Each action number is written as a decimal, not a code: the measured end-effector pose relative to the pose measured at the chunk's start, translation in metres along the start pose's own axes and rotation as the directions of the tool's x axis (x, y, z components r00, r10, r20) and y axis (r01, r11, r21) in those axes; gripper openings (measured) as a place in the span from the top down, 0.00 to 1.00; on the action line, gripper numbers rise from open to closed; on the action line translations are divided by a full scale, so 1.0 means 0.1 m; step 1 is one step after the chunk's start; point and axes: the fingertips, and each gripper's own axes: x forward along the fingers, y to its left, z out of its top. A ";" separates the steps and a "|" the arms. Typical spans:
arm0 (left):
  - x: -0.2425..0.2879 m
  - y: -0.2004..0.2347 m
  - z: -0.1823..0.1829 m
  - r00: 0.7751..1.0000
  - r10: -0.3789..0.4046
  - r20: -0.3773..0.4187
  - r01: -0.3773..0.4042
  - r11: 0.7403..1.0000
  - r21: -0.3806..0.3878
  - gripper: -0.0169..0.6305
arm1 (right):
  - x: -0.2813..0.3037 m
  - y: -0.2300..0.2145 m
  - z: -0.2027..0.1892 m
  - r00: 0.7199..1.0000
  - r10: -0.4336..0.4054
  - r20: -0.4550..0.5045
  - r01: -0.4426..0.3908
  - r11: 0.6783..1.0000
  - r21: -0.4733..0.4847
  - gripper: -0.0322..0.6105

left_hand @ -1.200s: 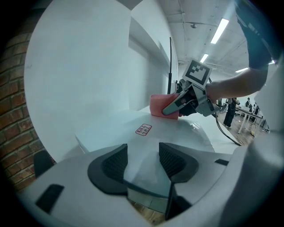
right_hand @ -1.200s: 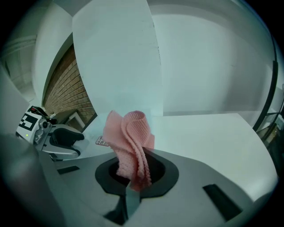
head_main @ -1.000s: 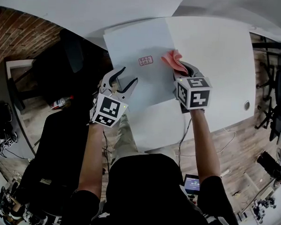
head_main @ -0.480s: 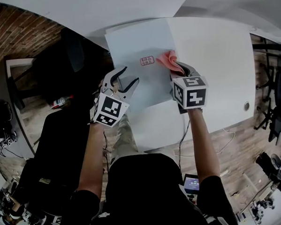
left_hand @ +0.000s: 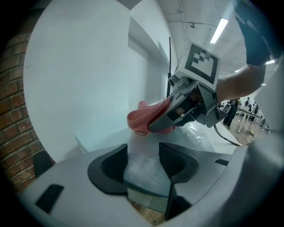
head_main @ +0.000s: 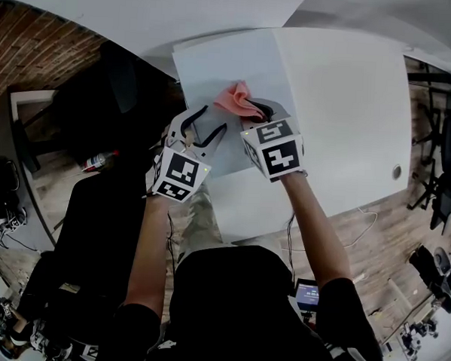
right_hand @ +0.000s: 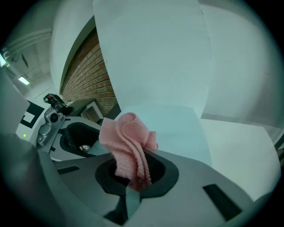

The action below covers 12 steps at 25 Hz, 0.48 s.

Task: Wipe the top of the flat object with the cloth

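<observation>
Cloth (head_main: 233, 99) is pinched, bunched, in the right gripper (head_main: 255, 109) and pressed on the flat object (head_main: 216, 62), far-left on the table (head_main: 350, 107), for wiping. Left gripper (head_main: 200, 129), jaws spread, straddles the object's near edge, probably to steady it.

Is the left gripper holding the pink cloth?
No, the cloth is pinched in the right gripper; the left gripper stands open.

Colours as I see them on my feed
Pink knitted cloth (head_main: 233, 98); pale blue-white flat sheet (head_main: 216, 62); white table (head_main: 350, 107); black-and-white square-patterned marker cubes (head_main: 274, 148); red-brown brick wall (head_main: 36, 60).
</observation>
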 end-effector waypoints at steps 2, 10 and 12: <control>0.00 0.00 -0.01 1.000 0.003 0.002 -0.003 1.000 0.001 0.64 | 0.05 0.13 0.01 1.000 0.025 -0.005 -0.025 0.999 -0.019 0.88; 0.00 -0.01 -0.01 1.000 0.006 0.005 -0.006 1.000 0.000 0.64 | 0.11 0.34 0.01 0.998 0.068 -0.014 -0.068 0.997 -0.048 0.88; 0.00 -0.01 -0.01 1.000 0.006 0.005 -0.006 1.000 0.000 0.64 | 0.11 0.32 0.01 0.997 0.069 -0.014 -0.070 0.997 -0.042 0.88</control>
